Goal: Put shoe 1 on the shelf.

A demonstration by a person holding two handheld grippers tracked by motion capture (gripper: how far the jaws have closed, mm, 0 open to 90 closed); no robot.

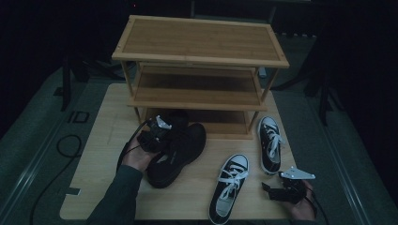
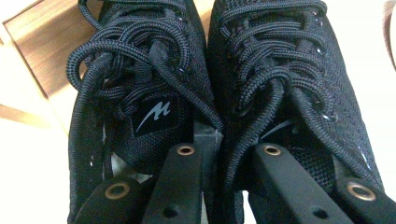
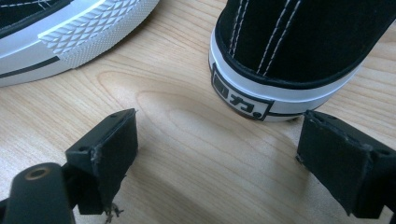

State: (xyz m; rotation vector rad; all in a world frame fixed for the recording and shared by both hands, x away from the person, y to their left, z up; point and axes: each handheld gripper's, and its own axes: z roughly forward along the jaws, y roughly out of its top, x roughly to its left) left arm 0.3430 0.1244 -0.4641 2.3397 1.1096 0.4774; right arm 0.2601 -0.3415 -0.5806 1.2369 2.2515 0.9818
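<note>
A pair of black mesh lace-up shoes [image 1: 180,150] lies in front of the bamboo shoe rack [image 1: 202,40], toes toward its bottom shelf. My left gripper [image 1: 157,133] is shut on them. In the left gripper view its jaws [image 2: 224,149] pinch the inner collars of the left shoe [image 2: 140,84] and the right shoe [image 2: 289,84] together. My right gripper [image 1: 268,190] stands open near the table's front right corner. In its own view the gripper [image 3: 217,154] holds nothing, with a canvas sneaker's heel [image 3: 289,51] just beyond it.
Two black-and-white canvas sneakers lie apart on the wooden table [image 1: 103,178]: one [image 1: 230,187] near the front edge, the other [image 1: 270,143] beside the rack's right leg. The toe of the nearer sneaker [image 3: 79,32] shows at upper left. The rack's three shelves are bare.
</note>
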